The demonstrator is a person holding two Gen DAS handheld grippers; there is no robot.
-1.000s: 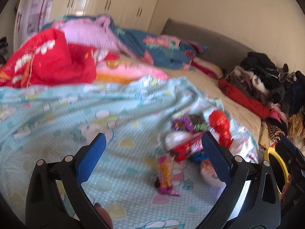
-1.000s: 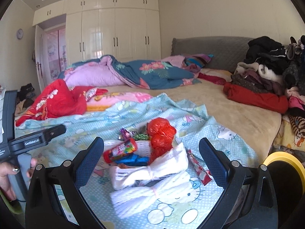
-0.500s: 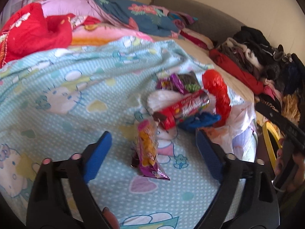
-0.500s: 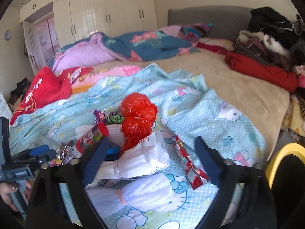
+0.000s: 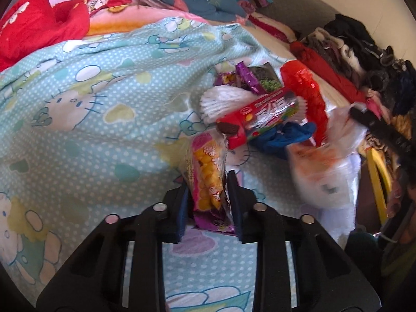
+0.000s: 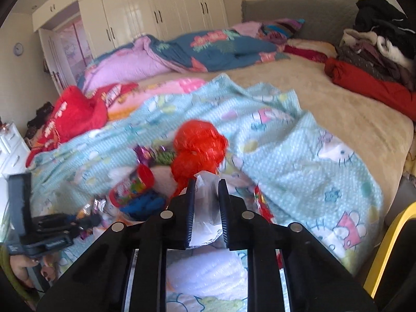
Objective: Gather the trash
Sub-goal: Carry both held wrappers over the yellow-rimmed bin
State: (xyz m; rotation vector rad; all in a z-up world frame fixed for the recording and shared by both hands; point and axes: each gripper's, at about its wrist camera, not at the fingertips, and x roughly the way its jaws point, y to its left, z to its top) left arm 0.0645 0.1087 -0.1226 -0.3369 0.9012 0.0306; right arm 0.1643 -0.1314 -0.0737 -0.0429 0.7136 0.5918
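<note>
Trash lies in a heap on the light-blue cartoon blanket (image 5: 104, 135). My left gripper (image 5: 208, 182) has its jaws closing, and the pads press a pink and yellow snack packet (image 5: 206, 156) that stands up between them. Past it lie a red candy tube (image 5: 260, 115), a blue wrapper (image 5: 283, 137), purple wrappers (image 5: 247, 75) and a red plastic bag (image 5: 304, 96). My right gripper (image 6: 207, 184) is closing too, its pads pinching a white plastic bag (image 6: 205, 208). The red plastic bag (image 6: 197, 150) sits just beyond it.
A yellow bin rim (image 6: 387, 244) shows at the bed's right edge. Piled clothes (image 6: 377, 52) line the far right, and quilts (image 6: 182, 54) and a red garment (image 6: 72, 114) lie at the back. A hand (image 6: 23, 267) holds the left tool at the lower left.
Both grippers dropped toward the heap and went from wide open to nearly closed. The left took hold of the snack packet, the right of the white plastic bag.
</note>
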